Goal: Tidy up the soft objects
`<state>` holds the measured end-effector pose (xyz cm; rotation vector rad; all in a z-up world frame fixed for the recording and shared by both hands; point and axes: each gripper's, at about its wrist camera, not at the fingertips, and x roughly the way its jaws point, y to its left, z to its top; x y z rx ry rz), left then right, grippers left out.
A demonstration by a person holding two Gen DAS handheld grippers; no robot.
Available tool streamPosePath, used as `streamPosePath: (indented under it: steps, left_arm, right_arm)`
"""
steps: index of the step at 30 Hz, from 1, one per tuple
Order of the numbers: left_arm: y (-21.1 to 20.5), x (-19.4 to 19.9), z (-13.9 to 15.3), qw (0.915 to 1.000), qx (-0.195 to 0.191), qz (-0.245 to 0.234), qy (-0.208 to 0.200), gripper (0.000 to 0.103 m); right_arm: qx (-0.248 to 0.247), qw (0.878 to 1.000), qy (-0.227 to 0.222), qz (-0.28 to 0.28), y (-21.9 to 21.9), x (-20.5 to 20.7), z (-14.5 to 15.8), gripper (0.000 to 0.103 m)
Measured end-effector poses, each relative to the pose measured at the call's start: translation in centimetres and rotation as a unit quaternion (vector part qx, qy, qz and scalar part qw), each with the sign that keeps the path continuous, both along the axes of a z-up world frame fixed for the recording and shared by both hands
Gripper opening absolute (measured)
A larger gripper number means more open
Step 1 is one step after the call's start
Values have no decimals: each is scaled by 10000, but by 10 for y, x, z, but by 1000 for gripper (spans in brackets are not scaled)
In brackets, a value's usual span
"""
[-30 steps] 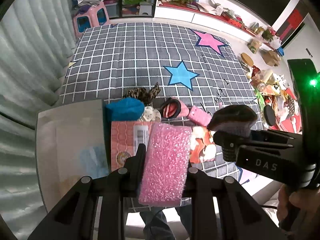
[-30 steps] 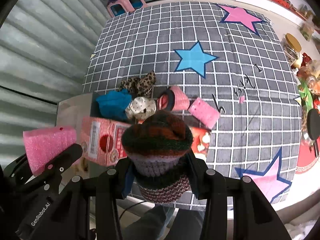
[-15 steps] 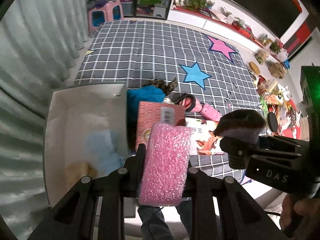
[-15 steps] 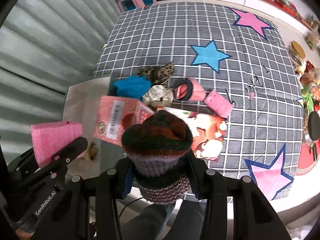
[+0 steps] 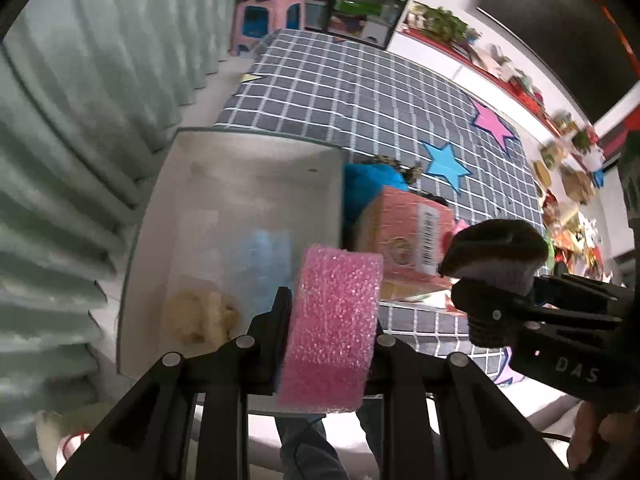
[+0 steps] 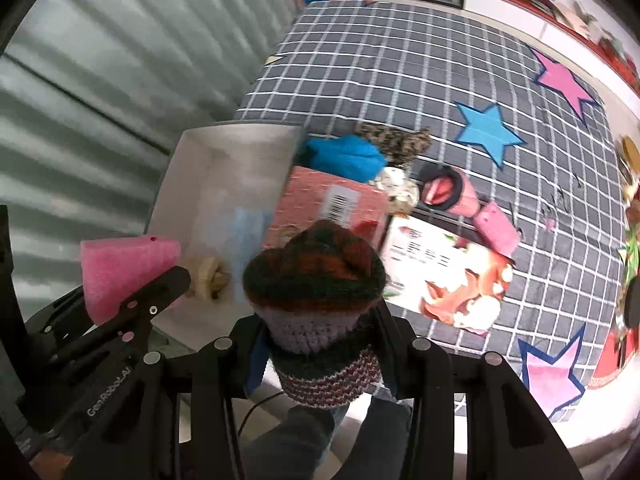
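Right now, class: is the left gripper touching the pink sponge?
Touching. The left wrist view shows the left gripper with both jaws clamped against the pink sponge's sides.

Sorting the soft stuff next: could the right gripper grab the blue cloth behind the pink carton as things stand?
Probably not: the right gripper is shut on the knitted hat, and the pink carton partly blocks the blue cloth.

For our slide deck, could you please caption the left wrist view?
Left tongs grip a pink sponge above the white bin; right tongs hold a knitted hat.
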<state>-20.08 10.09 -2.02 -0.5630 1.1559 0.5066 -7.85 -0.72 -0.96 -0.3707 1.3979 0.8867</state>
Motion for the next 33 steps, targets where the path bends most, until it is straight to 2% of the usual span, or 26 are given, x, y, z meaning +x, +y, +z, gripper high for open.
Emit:
streamPosePath:
  steps: [8,16,33]
  left_arm:
    - [31,-22,-8,9990,-26,437,53,26]
    - [59,-34,-19,9971,40,728,211,26]
    - [92,-16,-38,9955,155,816,461,26]
  right_arm:
    - [-3,9988,-35,498,43,-18,1,47]
    - [27,9972,63,747,78,-23,-1,47]
    - [-63,9953,200,941,130,-12,-19,47]
